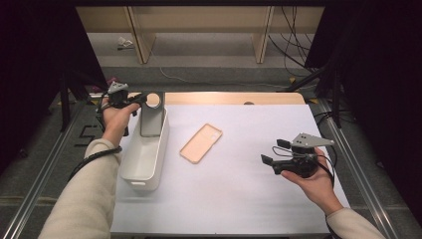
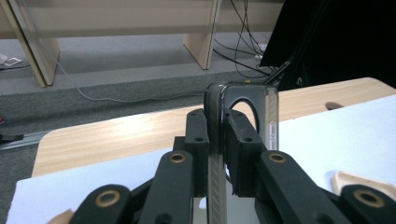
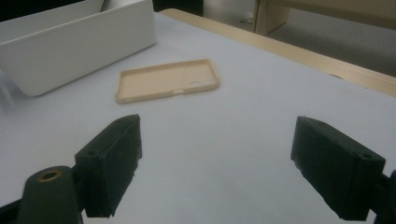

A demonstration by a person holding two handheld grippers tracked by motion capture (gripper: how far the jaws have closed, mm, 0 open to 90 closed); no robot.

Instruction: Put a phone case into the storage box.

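Note:
A grey phone case (image 1: 152, 117) with a round camera hole stands upright at the far end of a white bin (image 1: 144, 162). My left gripper (image 1: 139, 99) is shut on its upper left edge. In the left gripper view the jaws (image 2: 217, 135) pinch the thin edge of the grey case (image 2: 269, 116). A beige phone case (image 1: 201, 143) lies open side up in the middle of the white mat. My right gripper (image 1: 271, 151) is held low at the right, open, jaws pointing toward the beige case (image 3: 166, 80). Nothing is between the right gripper's jaws (image 3: 217, 163).
The white bin (image 3: 79, 46) lies lengthwise along the mat's left edge. A strip of bare wooden tabletop (image 1: 234, 98) runs behind the mat. Beyond it are wooden shelf legs (image 1: 139, 37) and cables on the floor. Metal rails flank the table.

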